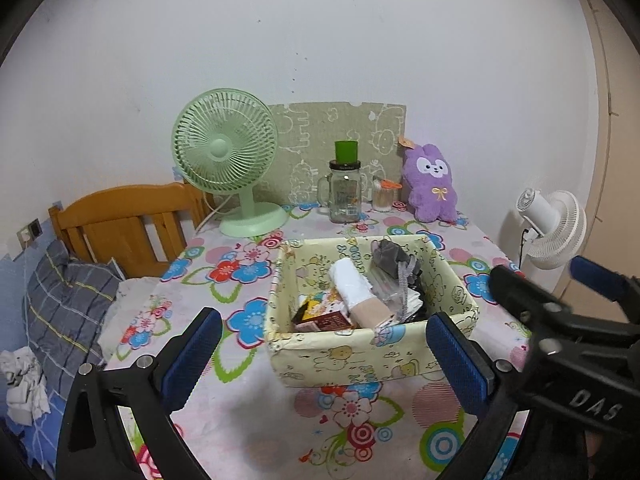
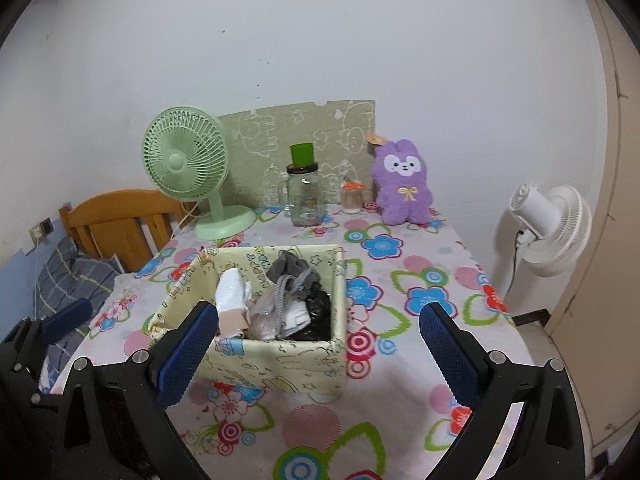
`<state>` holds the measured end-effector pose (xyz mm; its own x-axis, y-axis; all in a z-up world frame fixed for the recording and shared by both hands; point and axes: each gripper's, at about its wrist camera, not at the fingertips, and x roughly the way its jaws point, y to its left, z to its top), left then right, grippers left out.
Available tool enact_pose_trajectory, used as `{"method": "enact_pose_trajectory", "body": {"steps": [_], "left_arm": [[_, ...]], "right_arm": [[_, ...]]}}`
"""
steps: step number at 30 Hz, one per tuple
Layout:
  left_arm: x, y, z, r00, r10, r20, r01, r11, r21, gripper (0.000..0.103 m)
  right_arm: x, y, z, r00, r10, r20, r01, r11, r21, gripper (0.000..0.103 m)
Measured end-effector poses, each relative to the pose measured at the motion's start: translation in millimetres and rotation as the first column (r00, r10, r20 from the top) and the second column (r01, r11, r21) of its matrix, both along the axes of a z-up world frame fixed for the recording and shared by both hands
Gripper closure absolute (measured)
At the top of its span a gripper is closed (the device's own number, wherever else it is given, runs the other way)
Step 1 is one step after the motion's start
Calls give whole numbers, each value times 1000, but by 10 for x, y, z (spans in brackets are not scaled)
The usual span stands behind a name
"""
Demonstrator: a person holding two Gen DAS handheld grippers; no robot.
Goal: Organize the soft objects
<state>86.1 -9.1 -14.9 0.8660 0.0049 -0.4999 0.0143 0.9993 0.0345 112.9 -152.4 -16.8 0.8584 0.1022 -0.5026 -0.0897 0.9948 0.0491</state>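
Clearly both grippers were spread and empty: the left gripper (image 1: 320, 344) faced the fabric box (image 1: 372, 354) (already holding socks) straight ahead near the table's front edge, while the right gripper (image 2: 316, 340) stood rightward.

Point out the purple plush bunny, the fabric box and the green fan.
purple plush bunny (image 1: 431, 184): left wrist view, on its belly.
fabric box (image 1: 340, 358): left wrist view, on its near wall.
green fan (image 2: 185, 155): right wrist view, on its grille.

The left gripper (image 1: 322, 354) is held level with its blue-padded fingers (image 1: 454, 364) spread wide, gripping nothing; the right gripper (image 2: 318, 354) sits beside it, likewise spread and empty.
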Motion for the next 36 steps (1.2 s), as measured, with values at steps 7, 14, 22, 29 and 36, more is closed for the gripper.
{"method": "enact_pose_trajectory", "body": {"steps": [7, 14, 22, 29, 36], "left_arm": [[-151, 98, 36, 1000, 16, 10, -16, 1000, -13, 0], [-330, 164, 114, 999, 20, 32, -20, 1000, -15, 0], [-595, 221, 196, 998, 27, 62, -27, 1000, -6, 0], [-731, 216, 229, 997, 24, 79, -24, 1000, -5, 0], [-748, 224, 222, 997, 24, 74, -22, 999, -22, 0]], "right_arm": [[-239, -81, 105, 998, -36, 48, 36, 999, -13, 1], [-455, -140, 201, 995, -60, 79, 62, 998, -16, 1], [-676, -230, 241, 994, -75, 85, 75, 997, -1, 1], [-794, -282, 232, 993, -88, 83, 86, 996, 22, 1], [-851, -295, 223, 993, -86, 81, 84, 996, 27, 1]]}}
